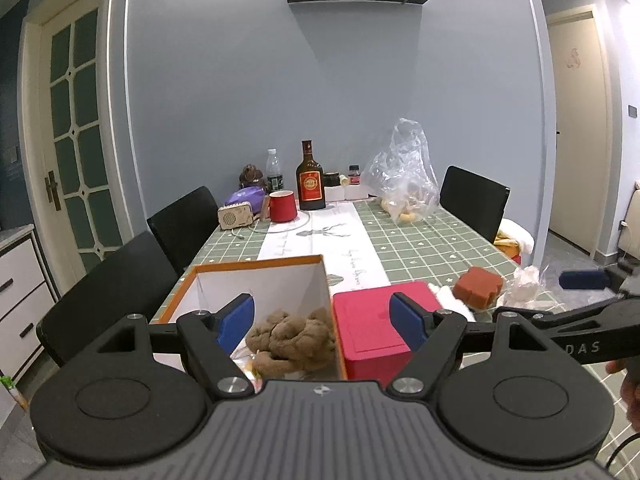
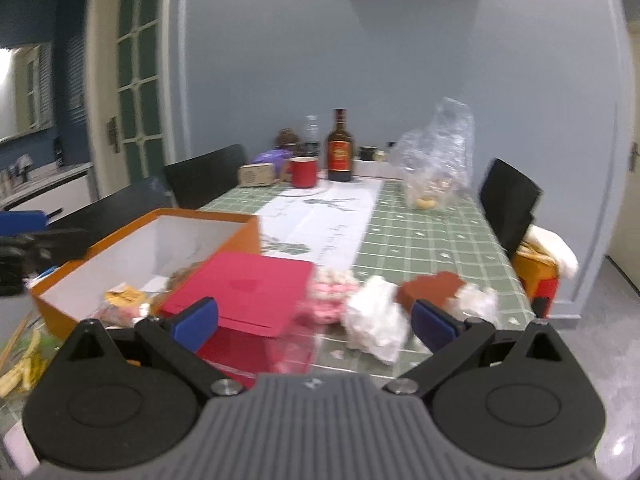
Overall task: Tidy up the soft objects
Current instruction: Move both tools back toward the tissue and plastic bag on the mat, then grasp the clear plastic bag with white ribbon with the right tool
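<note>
An orange box with a white inside (image 1: 256, 280) stands at the table's near left; it also shows in the right wrist view (image 2: 160, 248). A brown fuzzy soft object (image 1: 294, 340) lies inside it. My left gripper (image 1: 322, 320) is open and empty, just above the box and the red box (image 1: 376, 328) beside it. My right gripper (image 2: 314, 322) is open and empty above the red box (image 2: 244, 292). Ahead of it lie a pink soft object (image 2: 330, 292), a white crumpled soft object (image 2: 374, 320), a red-brown sponge block (image 2: 434, 288) and another white wad (image 2: 476, 300). The right gripper shows at the right edge of the left view (image 1: 584, 280).
At the table's far end stand a red mug (image 1: 282, 206), a brown bottle (image 1: 310, 180), a clear water bottle (image 1: 273, 170), a small beige speaker (image 1: 236, 216) and a clear plastic bag of food (image 1: 404, 176). Black chairs (image 1: 184, 224) flank the table.
</note>
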